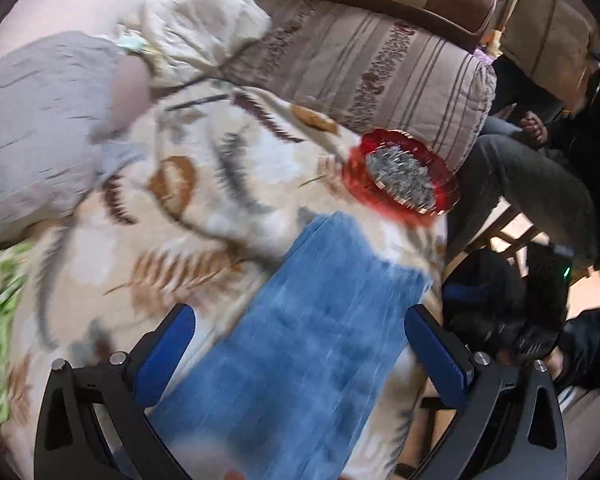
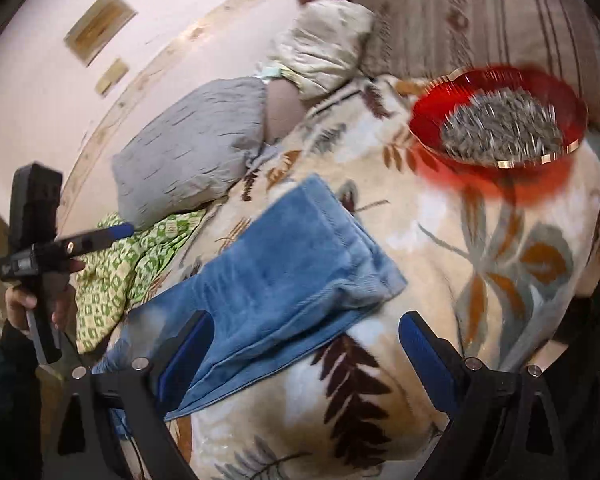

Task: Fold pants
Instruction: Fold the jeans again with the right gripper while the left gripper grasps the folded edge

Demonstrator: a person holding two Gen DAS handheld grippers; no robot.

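Observation:
The blue pants [image 1: 300, 344] lie flat on a cream blanket with a leaf print [image 1: 188, 216], legs together, hems toward the red bowl. My left gripper [image 1: 300, 344] is open above the pants, its blue pads [image 1: 164, 352] on either side of the cloth, holding nothing. In the right wrist view the pants [image 2: 284, 276] run from lower left to the middle. My right gripper [image 2: 304, 356] is open above the pants' lower edge and the blanket [image 2: 380, 400]. The left gripper [image 2: 96, 238] shows at the far left, held in a hand.
A red bowl of sunflower seeds [image 1: 400, 176] [image 2: 500, 116] sits on the blanket beyond the hems. A grey pillow [image 2: 192, 152], a cream pillow [image 2: 324, 48] and green patterned cloth [image 2: 132, 272] lie to the left. A striped cushion [image 1: 360, 56] stands behind. A seated person [image 1: 540, 176] is at right.

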